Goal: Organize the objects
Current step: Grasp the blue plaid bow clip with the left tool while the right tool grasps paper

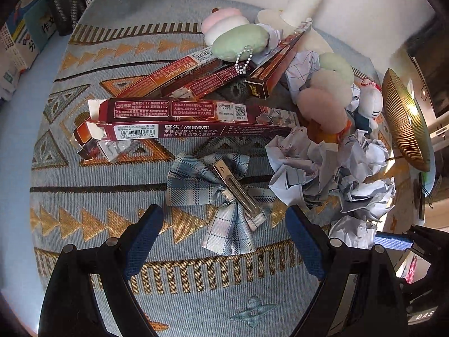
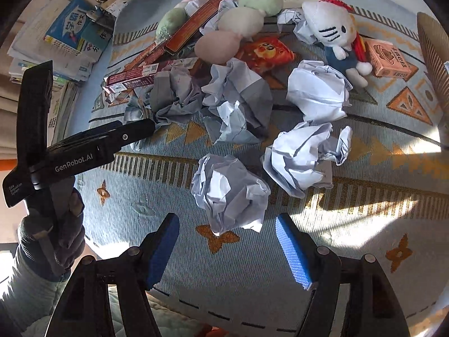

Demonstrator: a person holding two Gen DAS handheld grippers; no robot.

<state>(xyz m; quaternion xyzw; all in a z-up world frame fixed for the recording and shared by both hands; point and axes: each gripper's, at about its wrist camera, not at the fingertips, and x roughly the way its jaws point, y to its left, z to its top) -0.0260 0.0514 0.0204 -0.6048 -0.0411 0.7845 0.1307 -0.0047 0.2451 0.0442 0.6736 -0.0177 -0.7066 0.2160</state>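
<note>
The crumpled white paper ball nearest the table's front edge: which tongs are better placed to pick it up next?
The right tongs, probably. They are open, and the crumpled white paper ball lies just ahead between their blue pads. The left tongs, also open, face the blue plaid bow hair clip instead.

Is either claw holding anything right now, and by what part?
Nothing is held. The left claw is open around the blue plaid fabric bow; the right claw is open.
</note>
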